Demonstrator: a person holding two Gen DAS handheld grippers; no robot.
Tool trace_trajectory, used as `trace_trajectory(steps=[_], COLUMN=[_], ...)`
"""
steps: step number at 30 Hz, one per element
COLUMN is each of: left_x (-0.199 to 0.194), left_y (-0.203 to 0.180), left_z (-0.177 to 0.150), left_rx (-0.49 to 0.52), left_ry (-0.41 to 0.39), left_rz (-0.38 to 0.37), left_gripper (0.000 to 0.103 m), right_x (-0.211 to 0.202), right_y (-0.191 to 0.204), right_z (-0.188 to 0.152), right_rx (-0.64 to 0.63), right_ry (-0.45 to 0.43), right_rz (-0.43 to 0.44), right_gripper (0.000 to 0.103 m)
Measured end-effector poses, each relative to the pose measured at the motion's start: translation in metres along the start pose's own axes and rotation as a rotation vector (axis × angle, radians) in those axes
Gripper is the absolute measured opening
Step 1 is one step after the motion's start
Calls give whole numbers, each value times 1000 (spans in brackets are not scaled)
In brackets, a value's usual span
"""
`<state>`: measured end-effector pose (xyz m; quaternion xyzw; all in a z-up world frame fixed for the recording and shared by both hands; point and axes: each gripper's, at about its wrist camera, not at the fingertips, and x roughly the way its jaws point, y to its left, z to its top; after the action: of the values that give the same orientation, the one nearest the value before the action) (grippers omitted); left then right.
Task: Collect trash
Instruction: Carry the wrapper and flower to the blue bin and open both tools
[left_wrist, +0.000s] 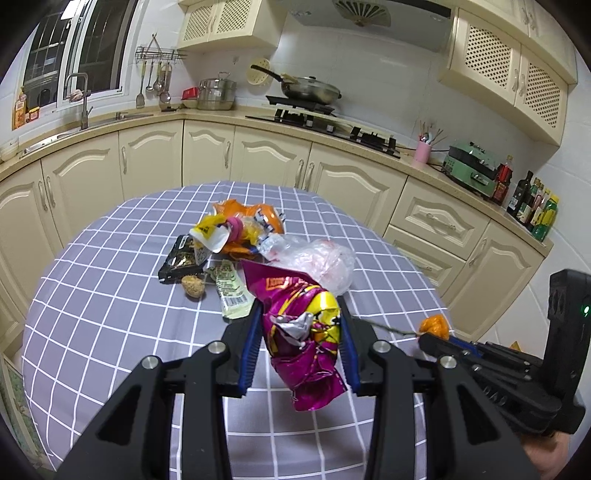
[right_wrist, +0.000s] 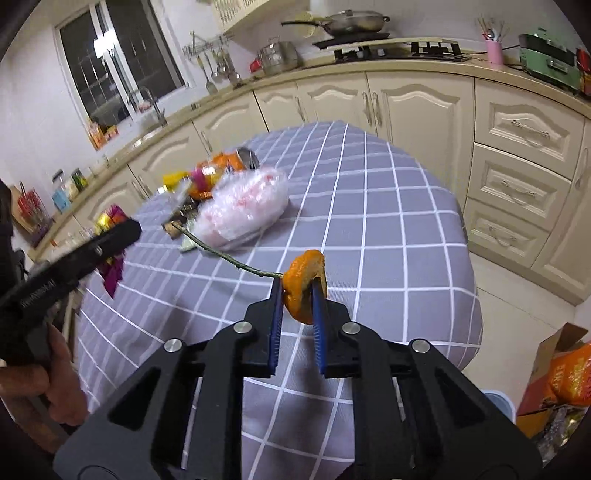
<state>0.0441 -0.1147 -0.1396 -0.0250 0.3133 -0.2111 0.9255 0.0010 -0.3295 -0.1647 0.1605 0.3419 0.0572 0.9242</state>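
The purple snack wrapper (left_wrist: 301, 332) is clamped in the left claw (left_wrist: 300, 334) above the near edge of the worktop (left_wrist: 110, 314), and the orange peel (right_wrist: 304, 286) with its twig is pinched in the nearly closed right claw (right_wrist: 297, 317) near the right edge. The step in hand is judged to be carry-off: both loads next need moving to a bin, possibly the cardboard box (right_wrist: 554, 354) on the floor. Remaining at the worktop centre: one clear plastic bag (left_wrist: 317, 258), one orange bag (left_wrist: 247, 214), one black packet (left_wrist: 181, 258), one green wrapper (left_wrist: 231, 291), one nutshell (left_wrist: 192, 286).

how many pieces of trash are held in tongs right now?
2: purple snack wrapper clamped in the left tongs; orange peel with its twig in the right tongs. The rest lies on the table.
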Motion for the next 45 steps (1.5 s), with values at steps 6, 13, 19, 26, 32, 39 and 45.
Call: trace_trajectory(steps=[6,13,19,26,32,39,45], left_x=[-3,5,31,92,143,197,208], left_y=[-24,-101,-195,-293,-329,-346,-335], left_z=[7,7,-27,-113,-184,-228,-226], left_rx=[40,144,282,453,533,574,533], left_ry=[-16,-6,93,345,517,691,672], left_rz=[-56,-225,-411,-588,-597,-622,-571], left_gripper=[37,37,37,37,37,55,92], right_x=[-37,-101,-151,-155,-133,-109,-115], right_y=[-20,-87,-176,-254,-292,-321,-325], right_z=[15,5,-51,-146,-191,-221,-229], right_rx=[41,169,378,612,751,884,915], right_ry=[-90,-170,-149,-3,68,111,92], right_rz=[-49,-204,-385,-496,-488,-449,-466], right_gripper=[15,15,15,15,15,18,75])
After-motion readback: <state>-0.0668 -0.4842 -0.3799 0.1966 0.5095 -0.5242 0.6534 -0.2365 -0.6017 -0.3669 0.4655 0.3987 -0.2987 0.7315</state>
